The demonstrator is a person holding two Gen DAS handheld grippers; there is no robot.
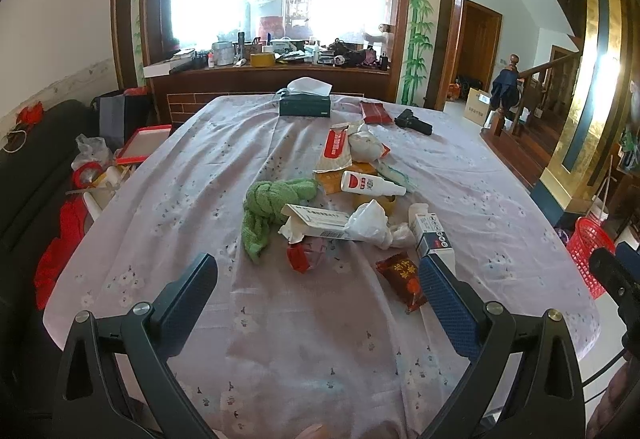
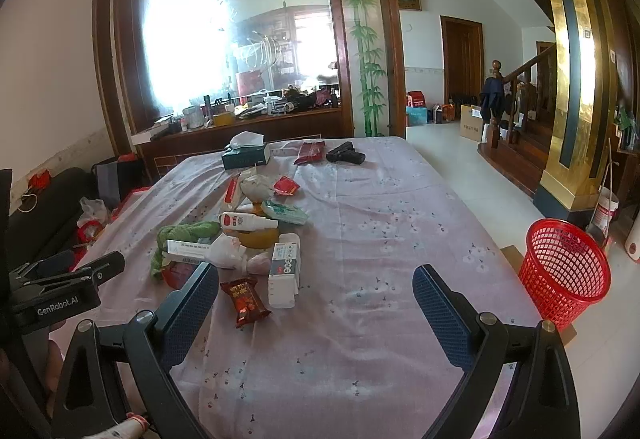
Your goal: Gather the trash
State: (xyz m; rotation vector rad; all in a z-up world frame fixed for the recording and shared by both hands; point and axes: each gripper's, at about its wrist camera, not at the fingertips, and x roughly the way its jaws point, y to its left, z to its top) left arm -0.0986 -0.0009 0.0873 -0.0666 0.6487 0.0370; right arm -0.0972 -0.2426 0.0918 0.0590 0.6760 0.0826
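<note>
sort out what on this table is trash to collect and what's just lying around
For the job: brown snack wrapper, crumpled white tissue, torn red wrapper, red mesh bin.

Just lying about: tissue box, green cloth, black toy gun.

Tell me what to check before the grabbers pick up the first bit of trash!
1. Left gripper open and empty: ok.
2. Right gripper open and empty: ok.
3. Red mesh plastic waste basket upright on the floor beside the table: ok.
4. Basket has room inside: cannot tell, its inside barely shows.
5. Nearest trash, the dark red foil snack wrapper, lies flat with nothing on top: ok.
6. Green knitted cloth kept apart from the trash: not ok, a long white cardboard box lies against it.
</note>
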